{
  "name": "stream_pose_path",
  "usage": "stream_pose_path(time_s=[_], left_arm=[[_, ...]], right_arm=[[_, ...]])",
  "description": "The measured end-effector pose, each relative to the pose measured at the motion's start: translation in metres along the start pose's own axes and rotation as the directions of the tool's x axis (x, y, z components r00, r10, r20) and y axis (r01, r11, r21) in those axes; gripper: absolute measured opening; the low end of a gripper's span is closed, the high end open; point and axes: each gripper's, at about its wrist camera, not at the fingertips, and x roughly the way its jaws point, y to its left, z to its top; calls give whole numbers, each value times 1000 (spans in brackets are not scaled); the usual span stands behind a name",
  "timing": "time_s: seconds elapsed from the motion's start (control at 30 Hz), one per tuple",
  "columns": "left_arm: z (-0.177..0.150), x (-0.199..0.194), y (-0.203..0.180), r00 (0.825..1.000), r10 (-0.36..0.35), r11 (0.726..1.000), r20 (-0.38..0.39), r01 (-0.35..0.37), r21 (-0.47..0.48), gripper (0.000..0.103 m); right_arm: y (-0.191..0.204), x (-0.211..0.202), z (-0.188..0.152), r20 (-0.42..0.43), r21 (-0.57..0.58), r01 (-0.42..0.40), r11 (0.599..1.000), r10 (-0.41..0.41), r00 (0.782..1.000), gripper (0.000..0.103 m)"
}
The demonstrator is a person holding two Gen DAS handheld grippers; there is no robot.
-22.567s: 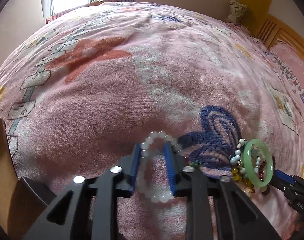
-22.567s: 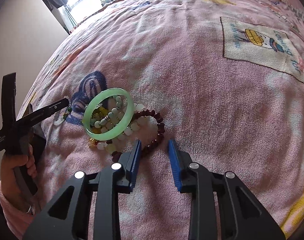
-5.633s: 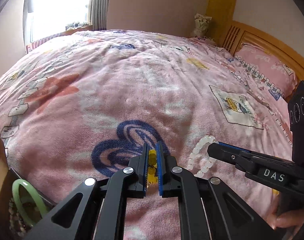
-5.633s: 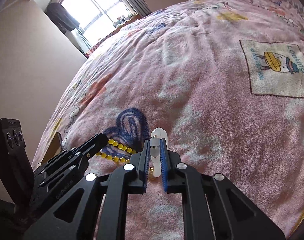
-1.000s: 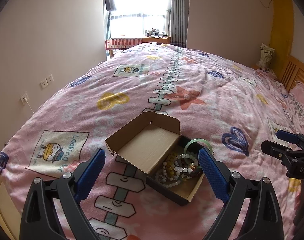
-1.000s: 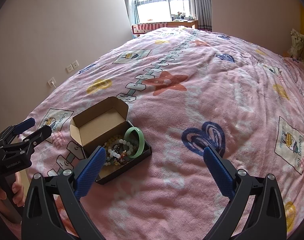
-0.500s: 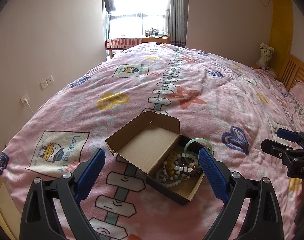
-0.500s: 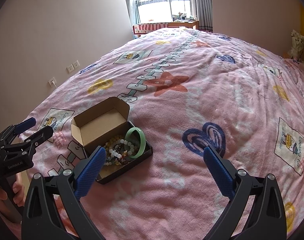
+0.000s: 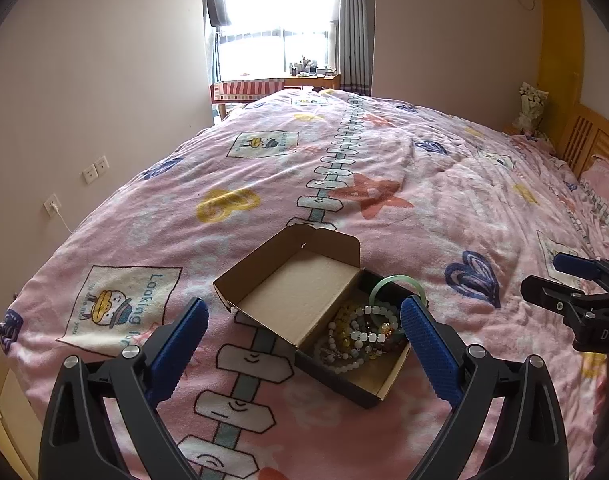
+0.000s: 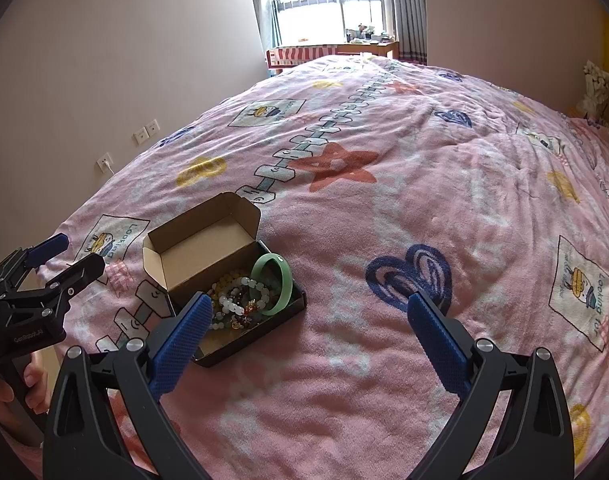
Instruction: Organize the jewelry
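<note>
An open cardboard box [image 9: 300, 288] with its lid folded back lies on the pink blanket; it also shows in the right wrist view [image 10: 208, 248]. Inside lie a green bangle [image 9: 396, 284] and several bead bracelets [image 9: 356, 332]; the bangle [image 10: 278, 284] and beads [image 10: 236, 304] also show in the right wrist view. My left gripper [image 9: 304, 320] is wide open and empty, raised above the box. My right gripper [image 10: 308, 312] is wide open and empty, raised above the bed to the right of the box. Each gripper shows in the other's view: the right [image 9: 572, 284], the left [image 10: 60, 260].
The bed's pink printed blanket [image 10: 424, 160] fills both views. A wall with sockets [image 9: 92, 172] is on the left. A window and a desk [image 9: 276, 80] stand beyond the bed's far end. A wooden headboard [image 9: 592, 140] and pillow are at the right.
Over the last second both grippers have stayed open and almost still. Since several seconds ago, the bracelets then held in the grippers lie in the box and both grippers have pulled back and up.
</note>
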Motion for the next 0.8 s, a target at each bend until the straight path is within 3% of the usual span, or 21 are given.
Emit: stream_pose_path(time_s=[0.8], left_arm=[[-2, -6, -4, 1000, 1, 1000, 13, -2, 28, 95]], right_arm=[[2, -1, 0, -6, -3, 1, 1000, -1, 1000, 96]])
